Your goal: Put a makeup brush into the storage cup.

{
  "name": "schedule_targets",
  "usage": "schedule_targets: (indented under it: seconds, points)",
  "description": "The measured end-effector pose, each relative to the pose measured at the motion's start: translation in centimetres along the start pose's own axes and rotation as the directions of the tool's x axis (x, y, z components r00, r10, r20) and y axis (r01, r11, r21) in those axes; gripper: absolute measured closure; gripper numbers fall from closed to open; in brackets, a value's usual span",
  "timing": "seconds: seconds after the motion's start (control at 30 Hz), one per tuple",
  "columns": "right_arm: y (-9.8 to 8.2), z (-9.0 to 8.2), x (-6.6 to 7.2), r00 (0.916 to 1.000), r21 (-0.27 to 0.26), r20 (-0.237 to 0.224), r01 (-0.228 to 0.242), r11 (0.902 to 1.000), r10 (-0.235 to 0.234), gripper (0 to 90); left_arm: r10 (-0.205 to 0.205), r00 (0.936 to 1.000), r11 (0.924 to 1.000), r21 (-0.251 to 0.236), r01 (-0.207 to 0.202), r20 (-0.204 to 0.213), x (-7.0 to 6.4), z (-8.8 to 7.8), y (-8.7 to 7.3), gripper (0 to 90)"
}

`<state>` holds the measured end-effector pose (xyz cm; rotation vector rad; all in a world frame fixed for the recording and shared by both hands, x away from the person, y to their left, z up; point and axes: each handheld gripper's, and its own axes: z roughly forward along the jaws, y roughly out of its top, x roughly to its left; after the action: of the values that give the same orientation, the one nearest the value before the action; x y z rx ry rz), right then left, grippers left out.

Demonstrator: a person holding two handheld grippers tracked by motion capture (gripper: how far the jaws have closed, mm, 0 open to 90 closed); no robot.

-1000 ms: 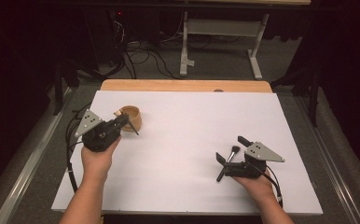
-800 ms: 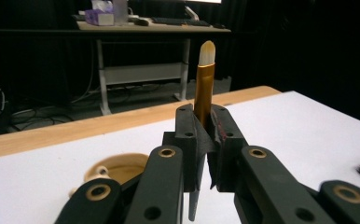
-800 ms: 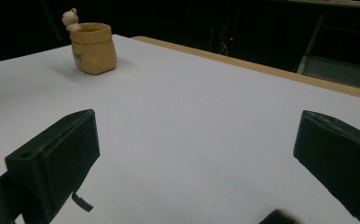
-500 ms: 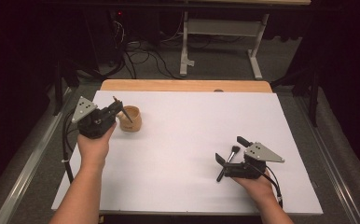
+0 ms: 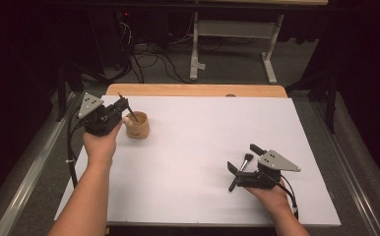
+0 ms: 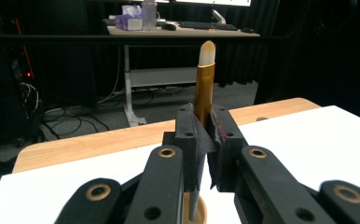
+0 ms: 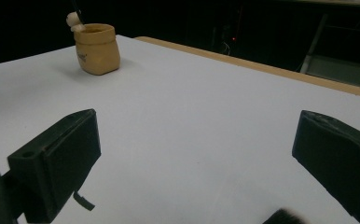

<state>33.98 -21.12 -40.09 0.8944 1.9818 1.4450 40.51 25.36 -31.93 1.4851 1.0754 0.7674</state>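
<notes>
A slim gold-handled brush (image 6: 204,84), clamped upright between the closed jaws of the left hand-held gripper (image 5: 120,106), hangs over the tan cup (image 5: 138,125) near the counter's (image 5: 203,147) far left corner; its lower end points into the cup's mouth. The step in hand appears to be placing this brush in the cup. The next move likely calls for lowering it and releasing. The right hand-held gripper (image 5: 242,167), jaws spread wide and empty, rests near the front right edge, astride a second, dark brush (image 5: 241,171) lying flat.
</notes>
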Motion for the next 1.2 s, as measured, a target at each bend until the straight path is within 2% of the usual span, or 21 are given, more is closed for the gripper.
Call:
schedule_targets:
  seconds: [0.2,0.43,0.5,0.63,0.9,1.2]
  points:
    - [0.0,0.0,0.0,1.0000,0.004,-0.001,-0.007,1.0000,0.007,2.5,-0.011,0.9997,0.9998,0.017,0.012,-0.021,0.6,1.0,-0.2,83.1]
    - [-0.1,0.1,-0.1,1.0000,0.004,-0.002,-0.007,1.0000,0.007,2.6,-0.006,0.9990,0.9992,0.039,0.008,-0.044,1.1,2.0,-0.4,83.1]
    - [-0.1,0.1,-0.1,0.9999,0.003,-0.003,-0.010,0.9999,0.010,2.7,-0.010,0.9988,0.9989,0.045,0.012,-0.048,1.2,2.2,-0.6,83.1]
    - [-0.1,0.0,-0.1,0.9999,0.003,-0.003,-0.011,0.9999,0.011,2.8,0.007,0.9983,0.9981,0.062,-0.003,-0.058,1.1,2.4,-0.9,83.1]
    - [-0.1,0.0,-0.1,0.9999,0.007,-0.004,-0.012,0.9999,0.012,3.5,-0.009,0.9972,0.9959,0.089,0.016,-0.074,1.9,2.9,-1.5,83.0]
    - [-0.2,0.1,-0.1,0.9999,0.013,-0.007,-0.014,0.9998,0.014,4.0,-0.015,0.9975,0.9916,0.127,0.023,-0.069,1.9,3.7,-2.3,82.9]
